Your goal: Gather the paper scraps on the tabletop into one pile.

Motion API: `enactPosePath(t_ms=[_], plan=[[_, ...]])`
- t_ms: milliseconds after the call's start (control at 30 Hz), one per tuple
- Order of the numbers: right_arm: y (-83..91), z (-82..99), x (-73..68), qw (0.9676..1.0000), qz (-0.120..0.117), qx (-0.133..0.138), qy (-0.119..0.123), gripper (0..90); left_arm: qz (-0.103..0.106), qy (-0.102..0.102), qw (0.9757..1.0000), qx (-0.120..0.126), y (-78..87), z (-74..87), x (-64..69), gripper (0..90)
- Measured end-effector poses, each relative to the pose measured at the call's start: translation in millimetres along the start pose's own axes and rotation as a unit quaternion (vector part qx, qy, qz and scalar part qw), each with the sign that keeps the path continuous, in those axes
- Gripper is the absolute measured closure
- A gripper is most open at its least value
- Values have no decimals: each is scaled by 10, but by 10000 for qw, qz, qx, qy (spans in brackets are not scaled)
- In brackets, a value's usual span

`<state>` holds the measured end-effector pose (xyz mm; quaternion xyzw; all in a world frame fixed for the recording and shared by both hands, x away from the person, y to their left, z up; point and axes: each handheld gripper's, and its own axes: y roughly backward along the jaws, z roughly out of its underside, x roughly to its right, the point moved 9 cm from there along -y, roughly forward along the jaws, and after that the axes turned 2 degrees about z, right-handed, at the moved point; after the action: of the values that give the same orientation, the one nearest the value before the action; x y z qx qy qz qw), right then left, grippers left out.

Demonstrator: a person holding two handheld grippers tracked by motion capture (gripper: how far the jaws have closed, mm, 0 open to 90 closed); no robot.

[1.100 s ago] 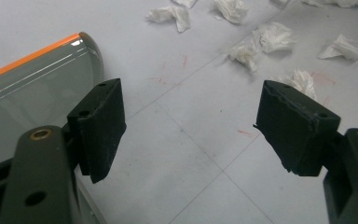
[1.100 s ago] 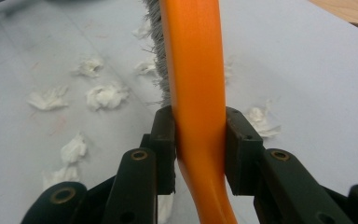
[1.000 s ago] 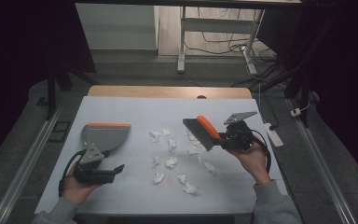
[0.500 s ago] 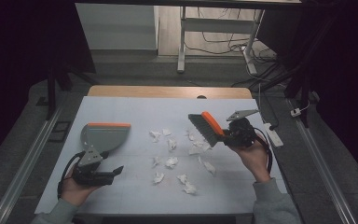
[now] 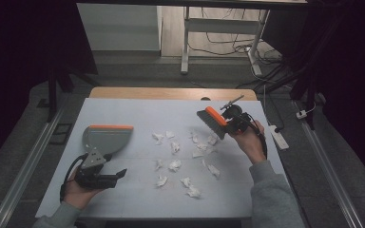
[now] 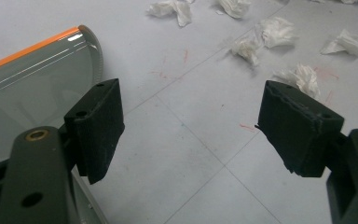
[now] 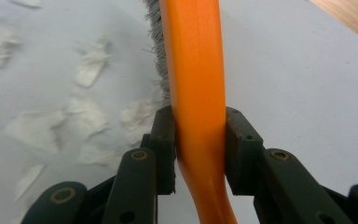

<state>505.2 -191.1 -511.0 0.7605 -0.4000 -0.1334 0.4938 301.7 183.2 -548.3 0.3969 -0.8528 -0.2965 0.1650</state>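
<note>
Over the table (image 5: 123, 199), right tongs (image 5: 229, 119) clamp brush (image 5: 212, 121), bristle end pointing up-left.

Your two hands, one gripper gaping, one clamped

Your left hand (image 5: 78, 190) lies low at the near left with its forearm coming in from the bottom edge; the left gripper (image 5: 116, 175) points level toward the right, its jaws standing wide apart with nothing between the pads (image 6: 98, 126). Your right hand (image 5: 248, 140) is raised at the far right, grey sleeve behind it; the right gripper (image 5: 229, 122) points left, its jaws pressed tight on an orange handle (image 7: 198, 93).
</note>
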Motion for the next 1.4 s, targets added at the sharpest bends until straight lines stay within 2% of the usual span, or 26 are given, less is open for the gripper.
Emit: enactPosePath(t_ms=[100,200,333,467,567,633,667,733,833,933,1033,1067,1167,1233,1300,1400], plan=[[-43,16,70,9997,130,-141,-116,684,29,12,10000,-5,-14,-3,-1,234],[-106,73,49,9990,171,-422,-44,684,39,-12,10000,-22,-26,-3,2,234],[-137,94,-103,9988,-39,-482,96,685,56,-15,10000,-27,-30,-2,6,234],[-138,48,-342,9979,-310,-460,321,685,51,-31,10000,-66,-47,-8,7,235],[-105,21,-550,9953,-662,-479,529,686,89,-23,9999,-58,-54,-12,18,235],[-49,0,-649,9932,-941,-395,553,686,163,26,9999,-19,-51,-23,24,235],[-16,-17,-663,9934,-945,-324,570,686,148,20,9999,-12,-50,-27,21,236],[46,-65,-621,9954,-764,-145,551,685,136,12,9999,-26,-51,-29,21,236],[91,-136,-491,9975,-593,108,360,685,136,-2,9999,-26,-49,-30,27,236],[46,-180,-354,9987,-455,159,184,685,143,11,9999,-30,-56,-31,25,236],[-48,-233,-274,9990,-407,190,40,685,159,13,9999,-55,-68,-30,24,236],[-87,-251,-253,9990,-389,193,58,685,163,13,9998,-60,-72,-31,24,236],[-210,-279,-275,9989,-388,7,263,685,169,8,9998,-80,-75,-25,19,236],[-273,-278,-335,9977,-316,-208,557,686,168,23,9998,-73,-73,-22,13,236],[-305,-279,-421,9954,-348,-342,820,686,171,43,9998,-60,-68,-20,3,236],[-275,-276,-581,9914,-598,-401,1092,687,179,64,9998,-67,-68,-15,-5,237]])
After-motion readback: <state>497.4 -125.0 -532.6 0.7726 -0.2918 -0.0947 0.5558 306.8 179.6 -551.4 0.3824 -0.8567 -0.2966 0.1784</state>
